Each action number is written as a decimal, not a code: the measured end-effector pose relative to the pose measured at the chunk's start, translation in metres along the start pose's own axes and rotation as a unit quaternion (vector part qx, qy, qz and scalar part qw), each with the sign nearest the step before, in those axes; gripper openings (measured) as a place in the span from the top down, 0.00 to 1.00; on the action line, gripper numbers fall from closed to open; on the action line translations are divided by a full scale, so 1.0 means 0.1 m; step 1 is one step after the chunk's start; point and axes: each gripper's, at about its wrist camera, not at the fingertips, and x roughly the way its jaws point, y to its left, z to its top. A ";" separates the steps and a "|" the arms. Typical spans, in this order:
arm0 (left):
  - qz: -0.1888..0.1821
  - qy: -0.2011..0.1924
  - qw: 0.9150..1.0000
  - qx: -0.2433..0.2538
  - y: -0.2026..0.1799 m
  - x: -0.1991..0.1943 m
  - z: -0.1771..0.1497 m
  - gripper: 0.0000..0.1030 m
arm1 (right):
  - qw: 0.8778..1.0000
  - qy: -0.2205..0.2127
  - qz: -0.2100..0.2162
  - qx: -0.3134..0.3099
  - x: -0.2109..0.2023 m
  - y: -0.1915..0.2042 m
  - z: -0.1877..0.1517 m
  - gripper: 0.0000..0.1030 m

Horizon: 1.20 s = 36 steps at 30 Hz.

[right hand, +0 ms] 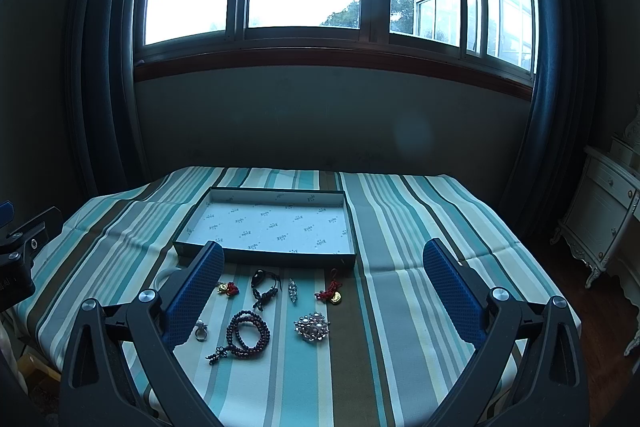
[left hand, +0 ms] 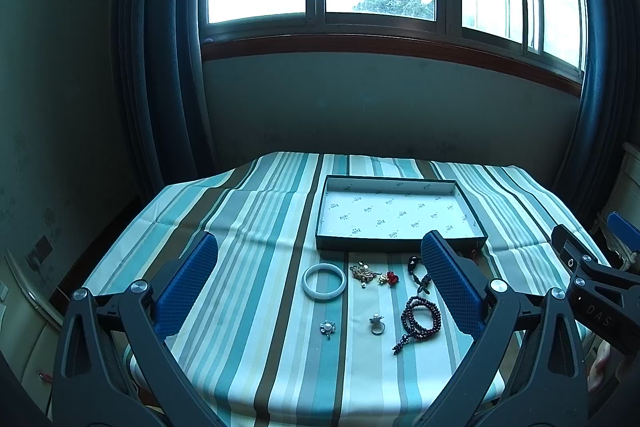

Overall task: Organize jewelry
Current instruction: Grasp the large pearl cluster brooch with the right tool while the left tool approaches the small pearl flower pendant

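Note:
A shallow dark box with a white printed lining sits mid-table with nothing in it. In front of it lie several loose pieces: a white bangle, a gold brooch, a red-and-gold charm, a black cord bracelet, dark red prayer beads, a ring, a pearl flower pin, a crystal brooch, a slim silver clip and a red knot charm. My left gripper and right gripper are open and empty, hovering above the near table edge.
The table wears a striped teal cloth. The right gripper's body shows at the left view's right edge. A white cabinet stands right of the table. Dark curtains and a window are behind.

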 end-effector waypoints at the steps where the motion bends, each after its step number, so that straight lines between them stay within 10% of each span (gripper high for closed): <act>1: 0.000 0.001 1.000 0.000 0.00 0.01 0.01 0.02 | 1.000 0.000 0.000 0.000 0.00 0.00 0.00 0.04; 17: -0.004 0.027 1.000 0.002 -0.02 0.18 -0.03 0.02 | 1.000 0.026 -0.003 -0.001 0.20 -0.05 -0.17 0.04; 36: -0.005 0.216 0.976 0.010 0.10 1.57 -0.71 0.03 | 0.974 0.224 0.035 0.023 1.48 -0.13 -0.93 0.05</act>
